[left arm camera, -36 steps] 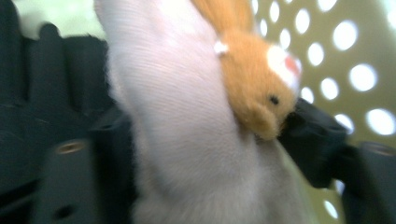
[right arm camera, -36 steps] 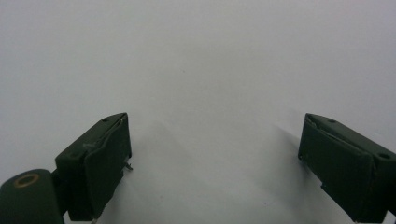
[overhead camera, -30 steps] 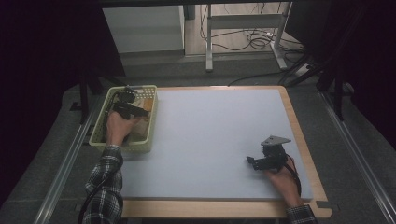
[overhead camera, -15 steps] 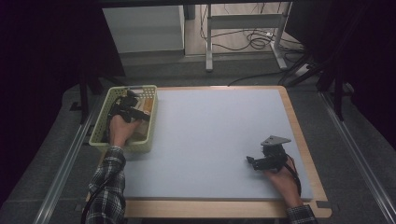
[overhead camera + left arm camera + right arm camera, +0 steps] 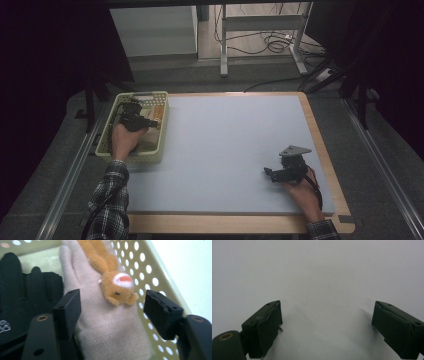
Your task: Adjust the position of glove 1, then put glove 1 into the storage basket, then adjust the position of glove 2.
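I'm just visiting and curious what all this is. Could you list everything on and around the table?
Basket: one, pale yellow-green, perforated, at the table's left edge.
Pink glove: one, pale pink fleece, in the basket.
Animal figure: one, orange plush, on the pink glove.
Black glove: one, black, in the basket beside the pink glove.
Mat: one, light grey-blue, covering the tabletop.
Table: one, wooden rim.
Cables: several, black, on the floor behind.
Left gripper: one, black, jaws open astride the pink glove, having just been opening.
Right gripper: one, black, jaws open over the mat.
Sleeves: two, plaid.
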Demonstrator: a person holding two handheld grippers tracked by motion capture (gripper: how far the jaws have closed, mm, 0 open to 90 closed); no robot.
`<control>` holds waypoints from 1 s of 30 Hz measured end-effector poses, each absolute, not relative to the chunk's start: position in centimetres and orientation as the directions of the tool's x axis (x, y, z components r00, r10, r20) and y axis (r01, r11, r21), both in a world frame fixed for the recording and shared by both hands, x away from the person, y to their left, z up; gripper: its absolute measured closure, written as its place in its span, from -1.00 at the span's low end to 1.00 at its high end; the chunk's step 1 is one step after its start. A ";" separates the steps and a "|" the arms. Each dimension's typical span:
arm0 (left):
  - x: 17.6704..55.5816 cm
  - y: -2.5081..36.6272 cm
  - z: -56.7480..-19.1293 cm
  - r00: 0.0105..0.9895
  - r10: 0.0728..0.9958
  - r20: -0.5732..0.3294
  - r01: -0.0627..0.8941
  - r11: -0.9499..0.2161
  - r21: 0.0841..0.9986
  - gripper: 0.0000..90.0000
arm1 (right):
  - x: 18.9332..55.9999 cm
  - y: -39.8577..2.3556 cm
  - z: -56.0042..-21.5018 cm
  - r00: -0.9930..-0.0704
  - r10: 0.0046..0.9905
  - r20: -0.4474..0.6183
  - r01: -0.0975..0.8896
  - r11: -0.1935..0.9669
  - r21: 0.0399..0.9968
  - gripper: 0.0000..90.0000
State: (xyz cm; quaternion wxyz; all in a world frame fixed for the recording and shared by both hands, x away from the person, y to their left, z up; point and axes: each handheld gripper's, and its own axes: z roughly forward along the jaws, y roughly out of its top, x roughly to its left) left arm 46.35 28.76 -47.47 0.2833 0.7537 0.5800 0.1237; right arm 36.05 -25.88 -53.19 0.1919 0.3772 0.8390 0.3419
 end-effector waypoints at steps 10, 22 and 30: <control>44.8 29.8 -47.1 0.306 0.942 -0.139 0.764 -0.157 0.625 -0.70 | 36.0 -25.9 -53.2 -0.642 0.764 -0.065 0.501 0.482 0.719 -0.79; 41.2 29.2 -44.7 0.400 0.908 -0.127 0.650 -0.183 0.738 -0.93 | 36.0 -25.9 -53.2 -0.641 0.764 -0.070 0.499 0.485 0.718 -0.79; 39.3 28.2 -44.3 0.460 0.881 -0.106 0.599 -0.221 0.769 -0.95 | 36.0 -25.9 -53.2 -0.642 0.764 -0.070 0.499 0.485 0.718 -0.79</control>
